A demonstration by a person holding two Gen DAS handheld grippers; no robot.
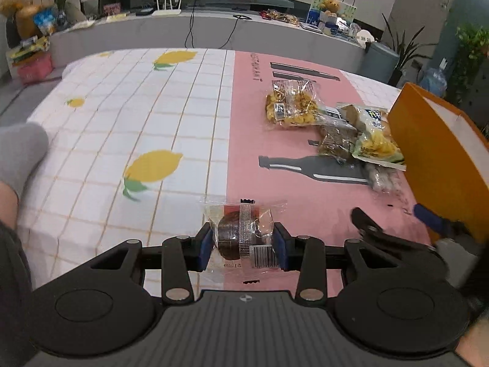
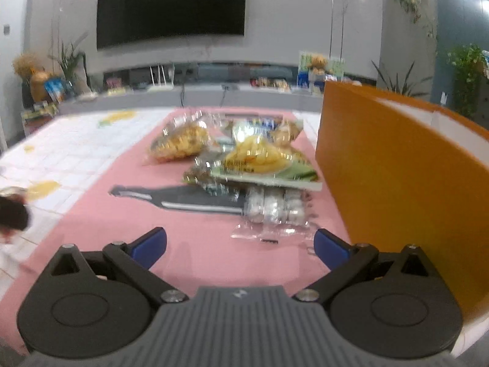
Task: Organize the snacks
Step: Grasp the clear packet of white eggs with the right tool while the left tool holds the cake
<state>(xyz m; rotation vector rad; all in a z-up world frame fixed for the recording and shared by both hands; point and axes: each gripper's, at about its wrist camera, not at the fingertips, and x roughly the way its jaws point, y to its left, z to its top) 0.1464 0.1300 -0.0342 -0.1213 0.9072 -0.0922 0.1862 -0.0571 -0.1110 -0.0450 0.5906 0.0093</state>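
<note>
The left wrist view alone shows the left gripper [image 1: 243, 240] clenched on a cake [image 1: 237, 234], a dark round one in a clear wrapper, lifted above the table [image 1: 122, 107] near the pink mat's [image 1: 244, 122] edge. The wrapper's long axis runs away from the camera, barcode end nearest. The right wrist view shows the right gripper [image 2: 240, 246] released, holding nothing, before the snacks [image 2: 244, 159] beside the orange box [image 2: 397, 183].

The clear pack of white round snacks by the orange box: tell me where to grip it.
Grip the clear pack of white round snacks across its near sealed edge, coming from the front with the open right gripper. That flap lies flat and free; the orange box and yellow snack bag crowd the other sides.
</note>
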